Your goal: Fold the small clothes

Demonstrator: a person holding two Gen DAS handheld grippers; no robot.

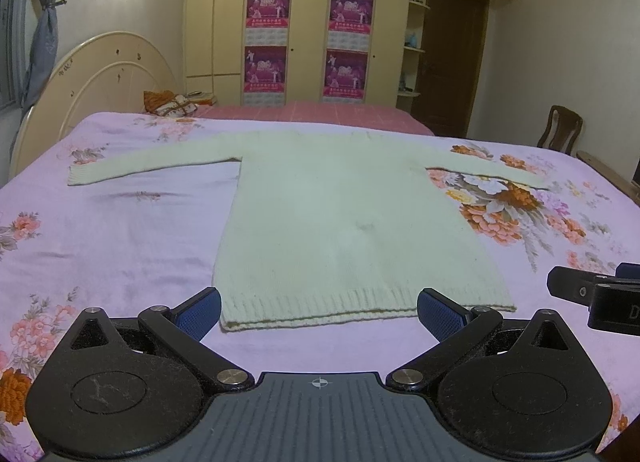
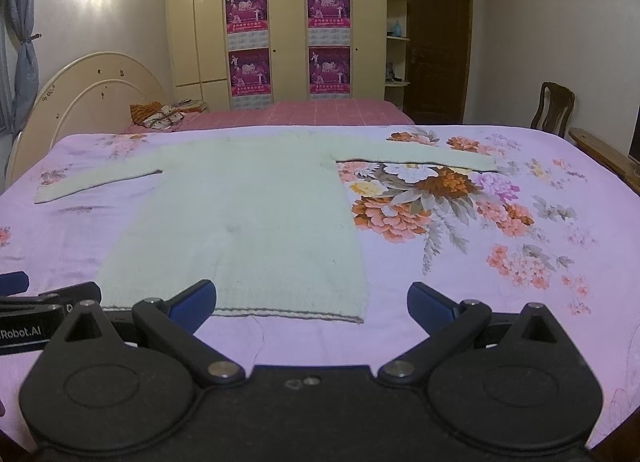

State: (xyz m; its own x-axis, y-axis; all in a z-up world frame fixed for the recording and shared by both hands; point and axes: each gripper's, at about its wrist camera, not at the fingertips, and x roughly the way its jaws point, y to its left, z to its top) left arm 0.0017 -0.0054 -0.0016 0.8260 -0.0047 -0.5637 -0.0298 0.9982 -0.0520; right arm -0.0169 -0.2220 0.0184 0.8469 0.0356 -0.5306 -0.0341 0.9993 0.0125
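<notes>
A pale knit sweater [image 1: 352,221] lay flat on the floral bedspread [image 1: 120,221], hem toward its near edge, directly ahead of the left gripper [image 1: 319,312], with the right gripper [image 2: 312,304] beside it, both splayed wide and empty.

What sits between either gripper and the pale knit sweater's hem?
Nothing visible. The pale green knit sweater lies flat, sleeves spread, on the lilac floral bedsheet. The left gripper and right gripper both hover open just short of its ribbed hem, with only bare sheet in between.
</notes>
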